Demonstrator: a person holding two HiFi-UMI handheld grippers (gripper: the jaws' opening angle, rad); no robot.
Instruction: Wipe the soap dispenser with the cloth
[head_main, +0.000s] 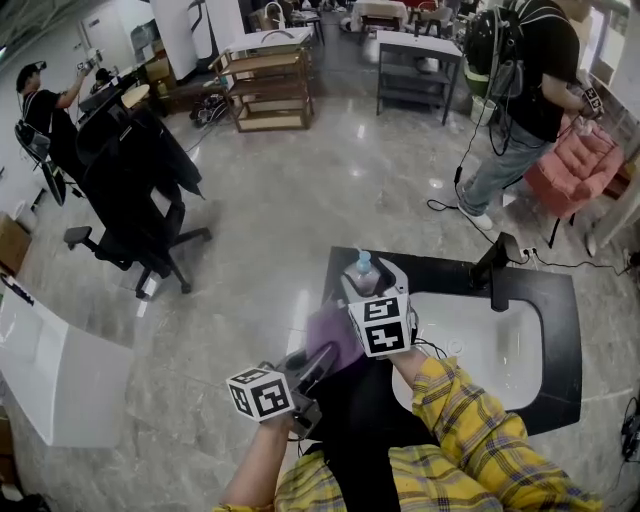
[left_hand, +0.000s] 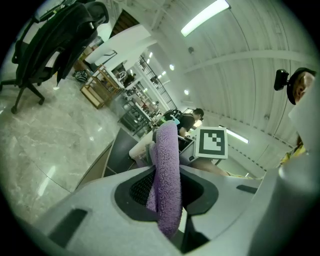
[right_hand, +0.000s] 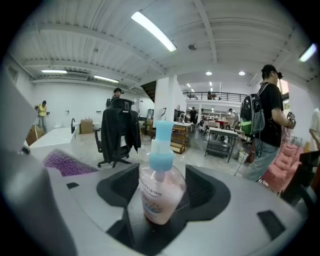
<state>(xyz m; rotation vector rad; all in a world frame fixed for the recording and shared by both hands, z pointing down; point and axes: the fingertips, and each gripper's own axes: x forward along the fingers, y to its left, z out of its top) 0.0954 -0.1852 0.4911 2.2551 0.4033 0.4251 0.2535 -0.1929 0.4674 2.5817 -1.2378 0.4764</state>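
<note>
Surface: the black sink surface (head_main: 556, 300) fills the lower right of the head view, and both grippers hang over its left end.
Basin: the white basin (head_main: 500, 345) is set into it, to the right of the grippers and apart from them.
Right gripper: the right gripper (right_hand: 162, 191) has its pads pressed against both sides of the soap dispenser and holds it up off the surface.
Left gripper: the left gripper (left_hand: 167, 192) pinches a fold of cloth that sticks out past its tips.
Soap dispenser: the soap dispenser (right_hand: 161, 192) is a clear bottle of pink soap with its long axis upright between the pads.
Cloth: the purple cloth (left_hand: 167, 165) lies left of the bottle and a little lower in the head view, and shows at the left edge of the right gripper view.
Pump: the blue pump head (right_hand: 162, 150) points up and is uncovered.
Gap: the cloth is just beside the bottle's left flank. I can't tell whether they touch, but a short push rightward by the left gripper looks like the way to bring them together.
</note>
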